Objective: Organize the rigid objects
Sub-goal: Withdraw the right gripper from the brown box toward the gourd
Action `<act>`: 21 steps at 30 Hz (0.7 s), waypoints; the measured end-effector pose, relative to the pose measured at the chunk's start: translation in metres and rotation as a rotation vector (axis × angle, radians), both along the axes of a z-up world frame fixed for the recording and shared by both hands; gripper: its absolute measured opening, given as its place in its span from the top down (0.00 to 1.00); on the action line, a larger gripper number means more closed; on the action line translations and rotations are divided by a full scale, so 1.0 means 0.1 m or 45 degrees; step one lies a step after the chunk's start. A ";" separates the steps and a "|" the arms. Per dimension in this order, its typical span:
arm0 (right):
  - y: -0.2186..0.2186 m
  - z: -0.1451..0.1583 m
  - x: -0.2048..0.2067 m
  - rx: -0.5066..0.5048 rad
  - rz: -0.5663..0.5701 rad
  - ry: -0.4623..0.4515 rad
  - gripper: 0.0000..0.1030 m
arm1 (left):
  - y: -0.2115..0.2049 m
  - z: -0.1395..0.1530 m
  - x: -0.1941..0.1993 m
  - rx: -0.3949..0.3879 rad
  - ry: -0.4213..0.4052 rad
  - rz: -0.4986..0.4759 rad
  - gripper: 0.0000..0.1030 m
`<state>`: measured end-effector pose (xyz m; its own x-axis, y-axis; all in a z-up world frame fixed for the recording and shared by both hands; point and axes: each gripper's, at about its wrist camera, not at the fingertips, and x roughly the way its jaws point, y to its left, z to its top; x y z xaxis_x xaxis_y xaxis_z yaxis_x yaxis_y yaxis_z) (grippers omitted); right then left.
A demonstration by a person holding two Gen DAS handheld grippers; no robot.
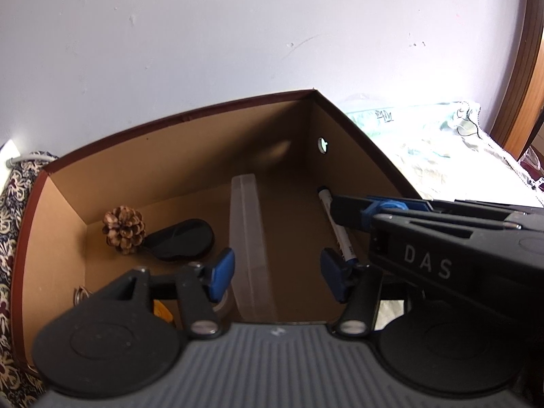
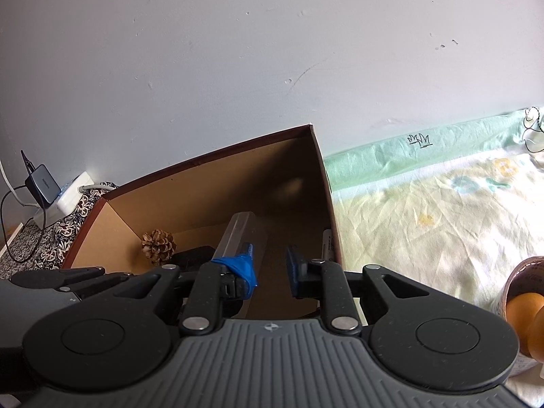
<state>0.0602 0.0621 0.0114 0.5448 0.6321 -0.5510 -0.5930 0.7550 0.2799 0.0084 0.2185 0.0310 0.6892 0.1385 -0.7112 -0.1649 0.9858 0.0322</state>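
Rigid objects are sitting inside an open cardboard box (image 1: pixel 190 156) with a dark red rim, resting on a bed against a pale wall. A translucent plastic case (image 1: pixel 250 248) is lying along the middle of the box floor, running from six o'clock toward twelve. At nine o'clock of it, a pine cone (image 1: pixel 124 224) is sitting near the far left corner, with a black oval case (image 1: pixel 185 239) touching or just beside it. At three o'clock, a white marker pen (image 1: pixel 335 224) with a dark cap is lying along the right wall. The left gripper (image 1: pixel 277 273) is hovering over the box with its blue-padded jaws spread wide and nothing between them, straddling the near end of the plastic case. The right gripper (image 2: pixel 270 268) is hovering beside it, jaws parted moderately and also holding nothing. The plastic case is probably light, stiff and slick, so gripping across its narrow sides would likely be safest. The pine cone looks light but brittle, calling for a gentle squeeze. The pen, thin and round, would likely roll; its barrel middle seems the best hold.
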 end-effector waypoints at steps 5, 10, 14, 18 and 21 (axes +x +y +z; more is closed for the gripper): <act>-0.01 -0.01 0.00 -0.002 0.005 -0.008 0.99 | 0.00 -0.02 0.01 0.020 -0.010 0.000 0.40; -0.01 -0.01 -0.02 0.000 0.002 -0.015 0.98 | 0.00 -0.04 0.01 0.044 -0.013 0.017 0.37; 0.00 -0.01 -0.03 0.000 -0.003 -0.020 0.98 | 0.02 -0.06 0.03 0.049 -0.013 0.026 0.35; 0.01 -0.01 -0.03 -0.001 -0.007 -0.026 0.98 | 0.02 -0.06 0.03 0.055 -0.016 0.036 0.34; 0.00 -0.01 -0.02 0.001 -0.009 -0.028 0.98 | 0.01 -0.06 0.03 0.066 -0.018 0.046 0.32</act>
<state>0.0579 0.0625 0.0104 0.5612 0.6286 -0.5384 -0.5934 0.7591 0.2677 0.0109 0.2199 0.0250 0.6929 0.2000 -0.6927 -0.2015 0.9762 0.0804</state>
